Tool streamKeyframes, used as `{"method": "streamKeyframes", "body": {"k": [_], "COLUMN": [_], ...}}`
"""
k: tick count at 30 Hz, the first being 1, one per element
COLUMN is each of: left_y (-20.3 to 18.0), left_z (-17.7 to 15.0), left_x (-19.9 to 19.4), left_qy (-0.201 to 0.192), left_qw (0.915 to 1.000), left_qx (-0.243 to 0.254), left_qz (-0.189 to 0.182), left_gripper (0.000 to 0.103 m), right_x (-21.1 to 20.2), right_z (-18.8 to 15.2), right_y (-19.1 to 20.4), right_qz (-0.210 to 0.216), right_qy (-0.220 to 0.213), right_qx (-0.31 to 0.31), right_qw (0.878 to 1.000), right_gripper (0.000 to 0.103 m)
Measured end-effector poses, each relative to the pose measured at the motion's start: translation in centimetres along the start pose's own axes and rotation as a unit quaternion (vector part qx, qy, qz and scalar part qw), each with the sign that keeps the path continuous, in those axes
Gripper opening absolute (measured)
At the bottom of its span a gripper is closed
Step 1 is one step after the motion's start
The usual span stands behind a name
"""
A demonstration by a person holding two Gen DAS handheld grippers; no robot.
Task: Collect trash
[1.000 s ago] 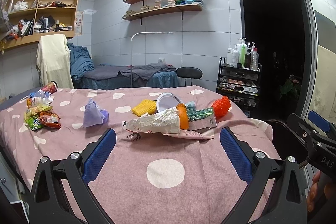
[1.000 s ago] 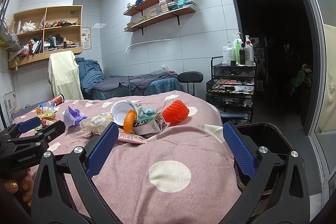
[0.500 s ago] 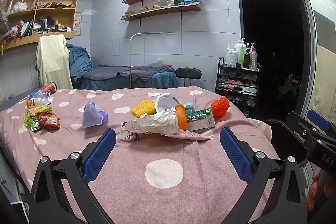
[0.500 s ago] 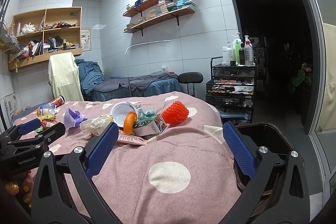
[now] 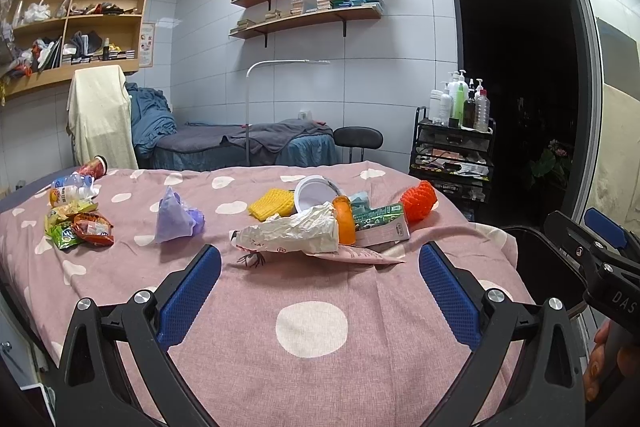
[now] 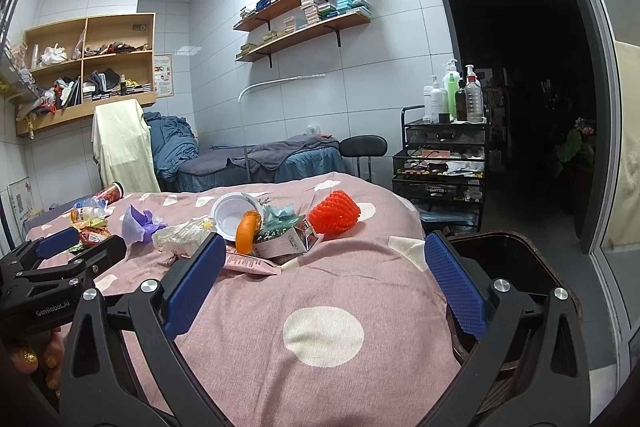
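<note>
Both tools released — left gripper [image 5: 320, 287] and right gripper [image 6: 320, 279] spread wide above the pink polka-dot bedcover [image 5: 312, 327], holding nothing. Trash heap mid-bed: crumpled white paper wrapper [image 5: 292, 237], orange plastic bottle [image 5: 345, 225], green-and-white carton [image 5: 382, 225], red foam fruit net [image 5: 418, 201]. Dark round bin [image 6: 504, 259] sits at the bed's right edge.

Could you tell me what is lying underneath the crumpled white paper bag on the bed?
A flat pink packet pokes out from under the crumpled white paper bag, resting on the pink dotted bedcover. How far the packet reaches beneath, and whether anything else lies there, is hidden.
</note>
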State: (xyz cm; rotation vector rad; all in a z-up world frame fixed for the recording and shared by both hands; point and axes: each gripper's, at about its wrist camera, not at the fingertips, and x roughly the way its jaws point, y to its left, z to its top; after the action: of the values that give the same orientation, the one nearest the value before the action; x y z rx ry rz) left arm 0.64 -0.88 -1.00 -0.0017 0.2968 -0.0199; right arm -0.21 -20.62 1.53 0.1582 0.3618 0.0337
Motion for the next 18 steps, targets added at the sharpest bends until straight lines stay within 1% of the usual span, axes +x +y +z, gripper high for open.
{"method": "streamKeyframes", "body": {"k": [11, 18], "left_y": [-0.2, 0.1], "left_z": [-0.1, -1.0], "left_x": [0.1, 0.4], "left_qy": [0.003, 0.013], "left_qw": [1.0, 0.9999], "left_qx": [0.001, -0.006], "left_qz": [0.001, -0.001], "left_gripper": [0.098, 0.098], "right_x": [0.1, 0.4], "right_z": [-0.2, -0.4], "right_y": [0.1, 0.2], "right_qz": [0.002, 0.003], "right_qy": [0.004, 0.014], "right_qx": [0.003, 0.005], "right_qw": [1.0, 1.0], "right_gripper": [0.098, 0.098]}}
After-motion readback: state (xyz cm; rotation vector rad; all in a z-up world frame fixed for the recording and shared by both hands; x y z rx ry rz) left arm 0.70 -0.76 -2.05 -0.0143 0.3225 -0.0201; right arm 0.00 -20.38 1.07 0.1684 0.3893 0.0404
